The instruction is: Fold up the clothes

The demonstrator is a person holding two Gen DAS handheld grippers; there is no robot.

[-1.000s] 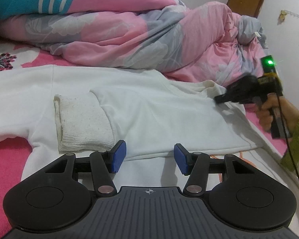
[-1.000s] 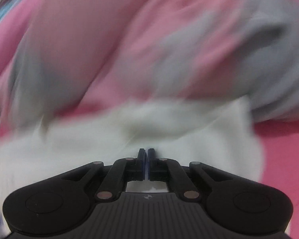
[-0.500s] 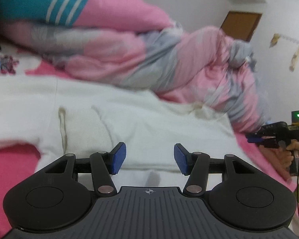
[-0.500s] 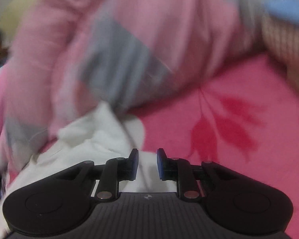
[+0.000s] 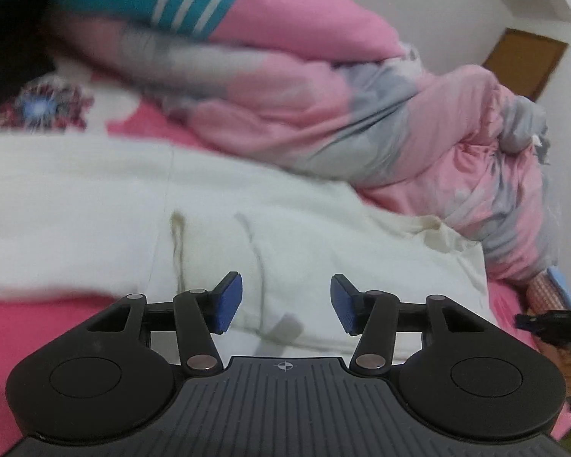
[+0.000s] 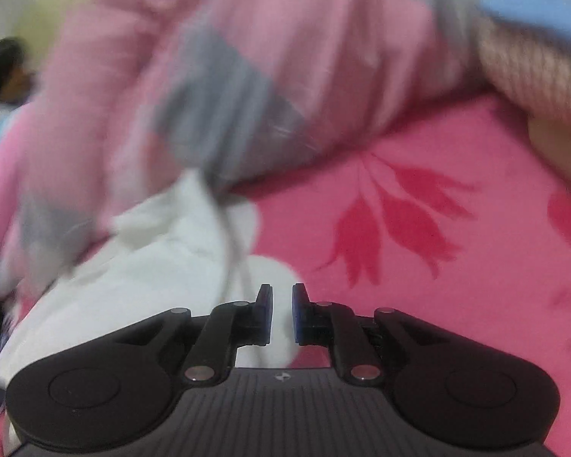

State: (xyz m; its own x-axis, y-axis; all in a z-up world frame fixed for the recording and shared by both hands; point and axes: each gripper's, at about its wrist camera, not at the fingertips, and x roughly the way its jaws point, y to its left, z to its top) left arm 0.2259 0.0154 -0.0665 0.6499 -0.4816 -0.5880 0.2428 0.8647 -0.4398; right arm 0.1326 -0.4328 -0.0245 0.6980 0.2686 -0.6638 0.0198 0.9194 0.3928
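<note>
My left gripper (image 5: 286, 302) hangs spread wide right over the white garment (image 5: 323, 251), which runs sideways across the bed. Right gripper (image 6: 282, 314), jaws slightly parted and empty, sits off its corner.

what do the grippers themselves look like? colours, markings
Both alike: the left gripper and right gripper are matte black plastic with a ribbed dark-grey centre plate bearing a small white crosshair mark, round discs either side, silver pivot rivets, and blue-padded fingers. No cables or sleeves visible.
</note>
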